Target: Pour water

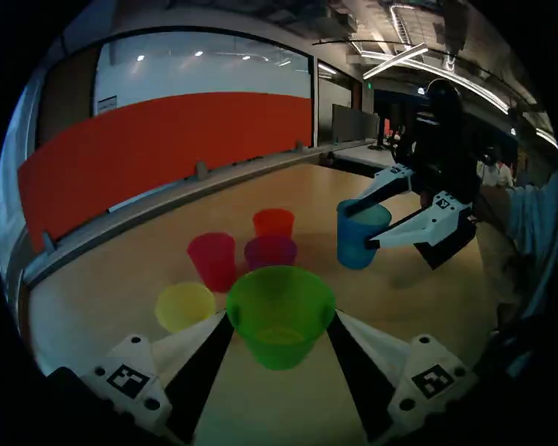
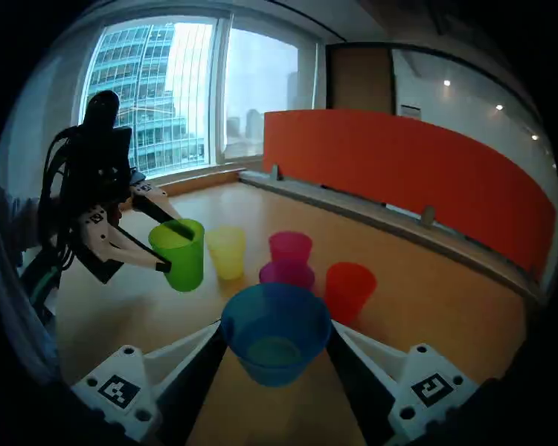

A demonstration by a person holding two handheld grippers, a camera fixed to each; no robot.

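Note:
In the left gripper view my left gripper (image 1: pixel 280 327) is shut on a green cup (image 1: pixel 280 312), held upright above the wooden table (image 1: pixel 398 297). Farther right there, my right gripper (image 1: pixel 364 223) grips a blue cup (image 1: pixel 359 234). In the right gripper view that right gripper (image 2: pixel 277 338) is shut on the blue cup (image 2: pixel 276 331), which seems to hold a little liquid. At the left of that view the left gripper (image 2: pixel 167 241) holds the green cup (image 2: pixel 178 254).
Between the two grippers stand a yellow cup (image 1: pixel 184 305), a red-pink cup (image 1: pixel 213 260), a purple cup (image 1: pixel 270 253) and an orange cup (image 1: pixel 273 222) on the table. An orange partition (image 1: pixel 167 145) runs along the table's far edge. A person's sleeve (image 1: pixel 536 223) is at right.

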